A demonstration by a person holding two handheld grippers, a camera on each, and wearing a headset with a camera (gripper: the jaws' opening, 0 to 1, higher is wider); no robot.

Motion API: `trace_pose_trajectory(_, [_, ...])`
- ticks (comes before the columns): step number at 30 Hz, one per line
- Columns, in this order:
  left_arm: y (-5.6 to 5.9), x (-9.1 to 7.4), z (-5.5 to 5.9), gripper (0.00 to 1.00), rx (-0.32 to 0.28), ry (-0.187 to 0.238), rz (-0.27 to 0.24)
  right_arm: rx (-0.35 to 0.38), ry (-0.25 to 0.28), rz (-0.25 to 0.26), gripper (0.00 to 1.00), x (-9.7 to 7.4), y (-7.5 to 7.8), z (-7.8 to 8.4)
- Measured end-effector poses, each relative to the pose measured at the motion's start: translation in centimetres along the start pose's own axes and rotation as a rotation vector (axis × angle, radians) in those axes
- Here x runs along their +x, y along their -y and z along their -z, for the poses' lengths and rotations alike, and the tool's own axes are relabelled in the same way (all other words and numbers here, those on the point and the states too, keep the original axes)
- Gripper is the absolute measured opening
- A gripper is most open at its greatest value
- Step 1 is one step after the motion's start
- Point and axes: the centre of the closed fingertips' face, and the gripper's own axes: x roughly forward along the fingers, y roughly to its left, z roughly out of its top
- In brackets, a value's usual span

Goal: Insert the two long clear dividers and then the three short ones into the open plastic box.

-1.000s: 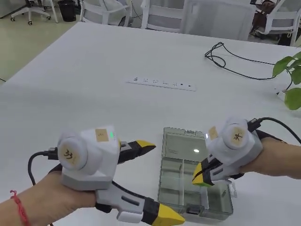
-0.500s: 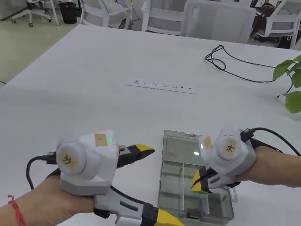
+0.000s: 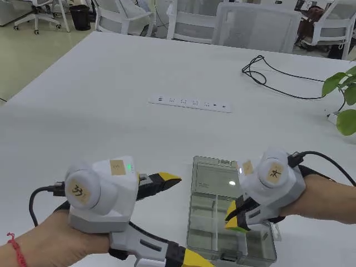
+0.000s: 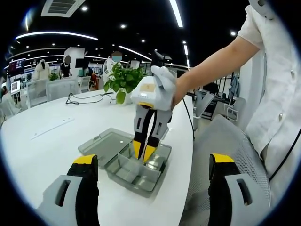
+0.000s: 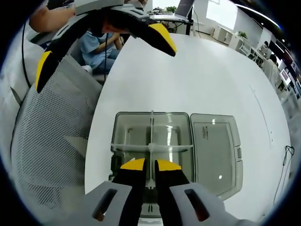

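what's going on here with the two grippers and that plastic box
A person holds a gripper in each hand at a white table. The right gripper points down into the open plastic box, its jaws nearly closed astride a long clear divider; whether they grip it is hard to tell. A crosswise divider stands in the box too. The left gripper hovers beside the box, jaws wide open, holding nothing.

Smoky-clear box (image 3: 191, 222), clear divider (image 5: 151, 132), white table (image 3: 111, 111) — left gripper (image 3: 184, 220), right gripper (image 5: 150, 165) white, black jaws tipped yellow; green plant (image 3: 347, 100) at three o'clock.
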Motion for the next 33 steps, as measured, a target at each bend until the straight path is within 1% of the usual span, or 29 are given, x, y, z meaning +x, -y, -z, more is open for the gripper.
trace_pose_trajectory(2, [0.0,0.0,0.1,1.0,0.0,-0.003,-0.001,0.01,0.024,0.008,0.12,-0.6,0.1,-0.3])
trace_pose_trajectory(3, [0.0,0.0,0.1,1.0,0.0,-0.003,-0.002,0.028,0.043,0.009,0.14,-1.1,0.1,-0.5])
trace_pose_trajectory(4, [-0.1,-0.1,0.1,1.0,-0.001,-0.002,-0.004,0.035,0.049,0.01,0.14,-1.3,0.1,-0.5])
trace_pose_trajectory(6, [-0.2,-0.2,0.2,1.0,-0.006,-0.003,-0.008,0.047,0.069,0.027,0.18,-2.2,0.3,-0.4])
trace_pose_trajectory(10, [-0.4,-0.3,0.5,1.0,-0.008,-0.009,-0.012,0.066,0.092,0.049,0.23,-4.1,0.4,0.2])
trace_pose_trajectory(12, [-0.6,-0.4,0.7,1.0,-0.008,-0.015,-0.014,0.08,0.098,0.06,0.27,-5.0,0.4,0.7])
trace_pose_trajectory(15, [-0.7,-0.5,0.8,1.0,-0.01,-0.019,-0.017,0.096,0.103,0.073,0.29,-6.2,0.2,1.7])
trace_pose_trajectory(18, [-0.9,-0.6,1.1,1.0,-0.012,-0.026,-0.021,0.113,0.097,0.09,0.33,-7.4,0.2,3.2])
trace_pose_trajectory(22, [-1.0,-0.6,1.4,1.0,-0.014,-0.036,-0.025,0.135,0.079,0.103,0.38,-8.3,0.0,5.4])
trace_pose_trajectory(25, [-1.1,-0.6,1.6,1.0,-0.015,-0.041,-0.026,0.156,0.054,0.109,0.4,-8.9,-0.4,7.5])
trace_pose_trajectory(28, [-1.0,-0.6,1.6,1.0,-0.019,-0.042,-0.028,0.166,0.026,0.108,0.42,-9.1,-0.9,9.1])
trace_pose_trajectory(29, [-1.0,-0.6,1.6,1.0,-0.019,-0.042,-0.028,0.174,0.011,0.106,0.44,-9.2,-1.1,10.0])
trace_pose_trajectory(30, [-1.0,-0.6,1.7,1.0,-0.021,-0.044,-0.028,0.178,0.002,0.104,0.45,-9.2,-1.3,10.6])
trace_pose_trajectory(33, [-0.9,-0.7,1.7,1.0,-0.022,-0.046,-0.029,0.188,-0.047,0.094,0.47,-9.3,-2.0,13.2])
